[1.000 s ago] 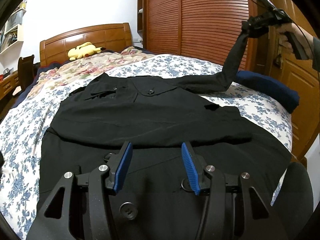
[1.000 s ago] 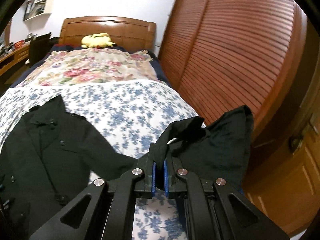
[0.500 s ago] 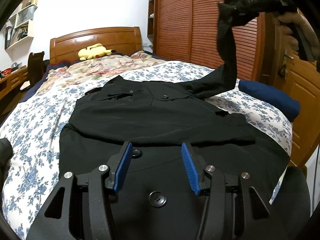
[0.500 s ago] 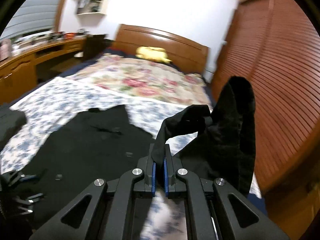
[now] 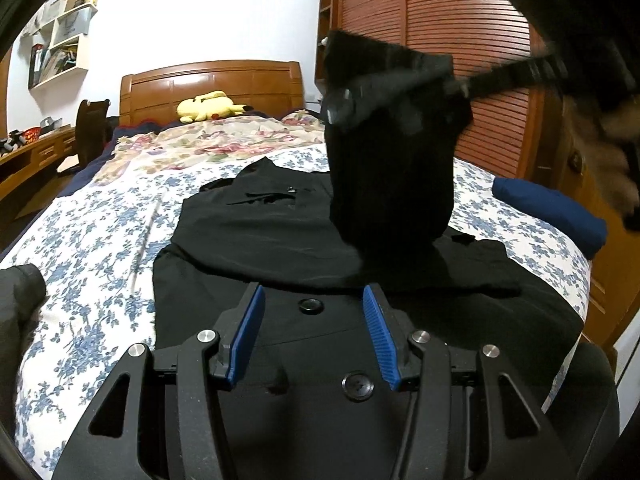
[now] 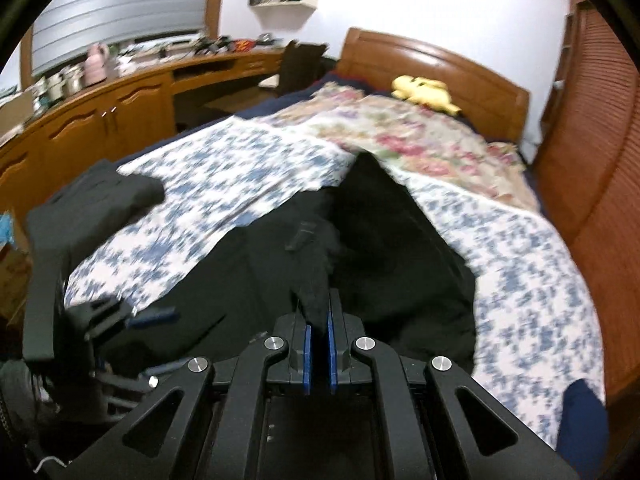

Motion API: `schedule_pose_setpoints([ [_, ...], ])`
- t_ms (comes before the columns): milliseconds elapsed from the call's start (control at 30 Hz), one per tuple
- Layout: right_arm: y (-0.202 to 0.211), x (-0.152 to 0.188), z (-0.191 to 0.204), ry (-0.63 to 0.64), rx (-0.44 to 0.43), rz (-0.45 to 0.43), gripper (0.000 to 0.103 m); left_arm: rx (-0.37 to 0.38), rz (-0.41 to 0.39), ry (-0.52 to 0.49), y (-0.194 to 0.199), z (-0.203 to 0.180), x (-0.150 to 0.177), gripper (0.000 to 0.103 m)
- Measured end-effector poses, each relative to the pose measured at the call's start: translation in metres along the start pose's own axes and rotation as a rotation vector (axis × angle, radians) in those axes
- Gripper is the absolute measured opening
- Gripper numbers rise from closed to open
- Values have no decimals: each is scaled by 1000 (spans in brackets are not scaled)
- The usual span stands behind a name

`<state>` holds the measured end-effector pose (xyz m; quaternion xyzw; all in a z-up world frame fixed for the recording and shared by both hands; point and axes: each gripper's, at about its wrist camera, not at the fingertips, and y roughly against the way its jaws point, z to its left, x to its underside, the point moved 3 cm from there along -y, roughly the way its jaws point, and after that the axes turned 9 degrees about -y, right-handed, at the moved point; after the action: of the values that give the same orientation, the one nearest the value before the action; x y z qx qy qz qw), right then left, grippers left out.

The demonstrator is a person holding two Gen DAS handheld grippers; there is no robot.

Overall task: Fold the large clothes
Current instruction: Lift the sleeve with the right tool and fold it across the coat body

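A large black coat lies spread on the bed, buttons up, collar toward the headboard. My left gripper hovers open over its lower front, blue pads apart with only a button and flat cloth below them. My right gripper is shut on the cuff end of the coat's sleeve. In the left wrist view that sleeve hangs lifted in a broad fold over the coat's chest, with the right gripper blurred at the upper right. The left gripper shows blurred at the lower left of the right wrist view.
The bed has a blue-flowered sheet and a wooden headboard with a yellow plush toy. A folded navy item lies at the bed's right edge by the slatted wardrobe. A dark bundle lies left; a desk runs beyond.
The right gripper has swung the sleeve from the bed's right side leftward and lower, over the coat's body. The left gripper stays open and has drifted slightly along the coat's front.
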<state>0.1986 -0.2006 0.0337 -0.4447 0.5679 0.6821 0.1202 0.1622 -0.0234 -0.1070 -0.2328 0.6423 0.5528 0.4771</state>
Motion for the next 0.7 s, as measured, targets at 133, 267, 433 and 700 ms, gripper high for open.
schedule_pose_setpoints([
  [133,-19,8,-5,-26,-22,53,6,-10,-3,18,4,10,2,52],
  [267,-24,9,-11,-37,-33,64,6,-19,-6,31,6,17,3,52],
  [433,-30,6,0,-68,-57,59,38,-24,-13,44,8,23,2,52],
  [700,-16,31,-4,-130,-82,-6,54,-34,-28,58,19,33,3,52],
])
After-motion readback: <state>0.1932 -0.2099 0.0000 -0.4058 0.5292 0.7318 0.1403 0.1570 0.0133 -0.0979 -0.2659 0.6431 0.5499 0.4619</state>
